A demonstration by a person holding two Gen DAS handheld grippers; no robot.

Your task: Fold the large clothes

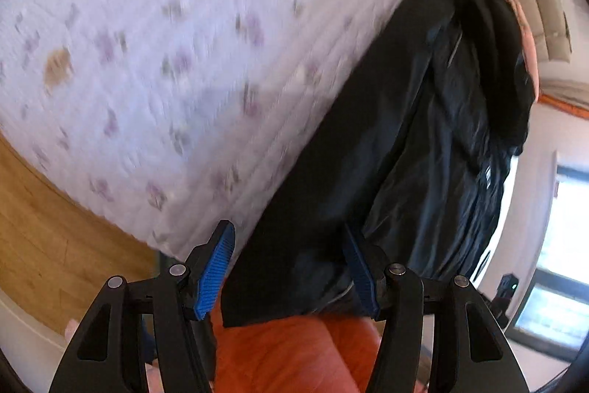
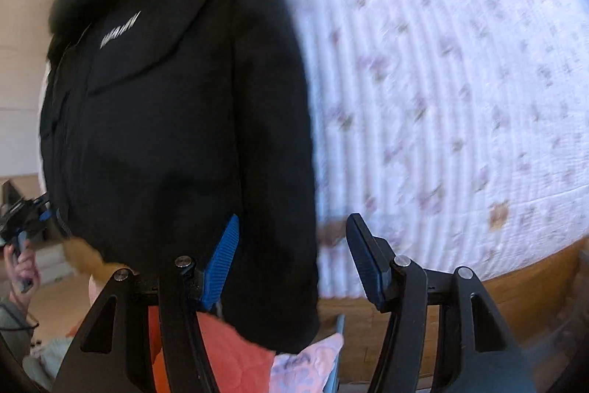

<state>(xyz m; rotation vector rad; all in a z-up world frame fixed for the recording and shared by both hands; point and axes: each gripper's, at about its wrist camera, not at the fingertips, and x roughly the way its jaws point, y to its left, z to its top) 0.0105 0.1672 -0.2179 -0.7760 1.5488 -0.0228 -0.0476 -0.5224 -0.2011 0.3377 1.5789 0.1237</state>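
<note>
A large black jacket (image 2: 165, 120) lies on a bed covered by a white floral quilt (image 2: 441, 80). Its hem end reaches to or a little past the near edge of the mattress. In the right wrist view its outer face shows, with a pale logo on the chest and a dark hood or collar at the far end. In the left wrist view the shiny black lining (image 1: 423, 153) is turned up along one side.

The jacket looks padded and bulky, soft rather than stiff, and probably fairly heavy for a garment. The lining looks slick, so layers may slide over each other when lifted. A firm hold is likeliest at the hem corners or along a seamed edge, where the cloth is doubled; a pinch in the middle of a panel would probably gather only the outer shell.

The left tongs (image 1: 291, 267) are spread wide, with the jacket's lower edge lying between the blue pads (image 1: 217, 271); they grip nothing that can be seen. They point along the garment's length towards the hood. The right tongs (image 2: 294, 256) are likewise spread, the jacket's side edge and hem between the fingers, not pinched. Both are held low at the near end of the bed, just above orange cloth (image 1: 294, 356) that lies below them. Both views are blurred, so the exact gap to the fabric cannot be told.
</note>
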